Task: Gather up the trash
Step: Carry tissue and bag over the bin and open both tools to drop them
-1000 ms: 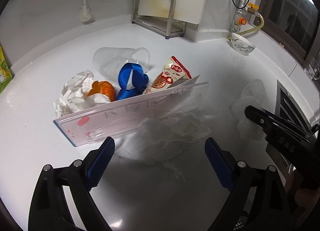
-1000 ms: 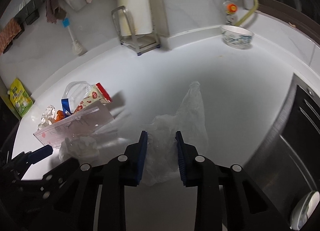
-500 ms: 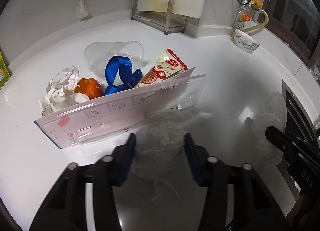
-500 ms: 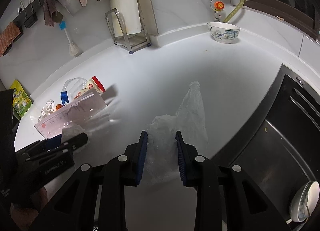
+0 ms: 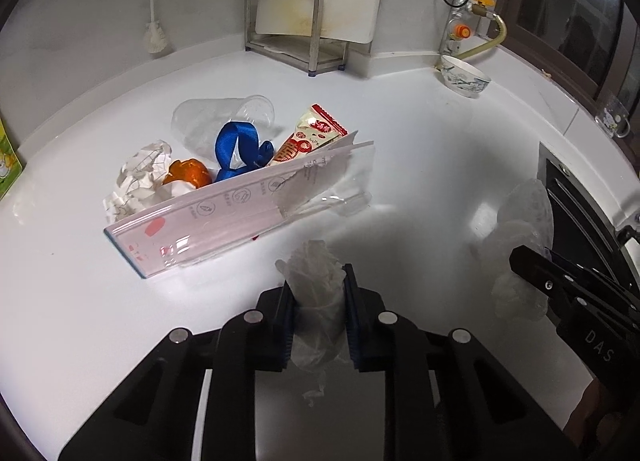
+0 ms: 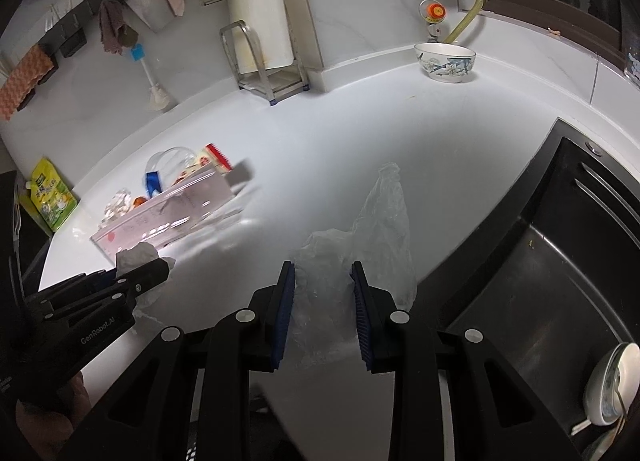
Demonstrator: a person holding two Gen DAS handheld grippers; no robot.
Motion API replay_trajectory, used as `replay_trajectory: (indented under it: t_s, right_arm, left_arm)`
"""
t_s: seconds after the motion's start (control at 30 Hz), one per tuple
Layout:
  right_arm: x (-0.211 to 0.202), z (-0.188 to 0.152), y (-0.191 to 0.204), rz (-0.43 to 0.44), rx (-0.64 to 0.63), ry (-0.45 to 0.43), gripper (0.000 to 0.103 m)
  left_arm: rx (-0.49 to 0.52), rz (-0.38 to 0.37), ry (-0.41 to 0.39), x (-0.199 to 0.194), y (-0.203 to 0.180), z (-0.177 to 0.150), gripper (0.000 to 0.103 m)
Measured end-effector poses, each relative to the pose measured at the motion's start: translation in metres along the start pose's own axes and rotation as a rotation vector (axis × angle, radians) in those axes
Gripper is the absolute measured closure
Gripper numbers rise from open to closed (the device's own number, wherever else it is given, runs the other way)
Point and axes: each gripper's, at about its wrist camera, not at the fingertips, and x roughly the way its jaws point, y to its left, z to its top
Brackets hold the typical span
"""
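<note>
Left wrist view: left gripper (image 5: 318,303) clenched on crumpled plastic wad (image 5: 316,281); right gripper (image 6: 322,303) grasping thin clear bag (image 6: 372,229).
Step, as judged: gathering loose film; next, carry the wad to the bag or pile. Remaining trash sits at 11 o'clock: zip pouch (image 5: 224,213), blue ribbon (image 5: 236,149), snack wrapper (image 5: 308,137), cup (image 5: 218,119). Only the right wrist view shows the sink (image 6: 540,281) at 3 o'clock.

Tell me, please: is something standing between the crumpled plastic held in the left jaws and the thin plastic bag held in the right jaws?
Nothing visible does. Only bare white counter lies between the crumpled plastic and the thin plastic bag.
</note>
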Motion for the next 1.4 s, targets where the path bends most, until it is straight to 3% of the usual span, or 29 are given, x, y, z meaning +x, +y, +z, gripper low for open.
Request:
replay_trajectory:
  t_s: [0.33, 0.8, 1.03, 1.4]
  right_arm:
    - [-0.043, -0.047, 0.020, 0.035, -0.031, 0.043, 0.075]
    - [-0.094, -0.131, 0.035, 0.104, -0.076, 0.138, 0.075]
    - [-0.101, -0.164, 0.032, 0.129, -0.077, 0.198, 0.075]
    - [-0.088, -0.188, 0.012, 0.133, -0.018, 0.268, 0.075]
  left_arm:
    - [0.049, -0.005, -0.003, -0.047, -0.001, -0.035, 0.082]
    - [0.064, -0.008, 0.076, -0.096, -0.022, -0.117, 0.082]
    - [0.057, -0.005, 0.122, -0.098, -0.034, -0.148, 0.082]
    - [0.064, -0.006, 0.208, -0.081, -0.042, -0.170, 0.082]
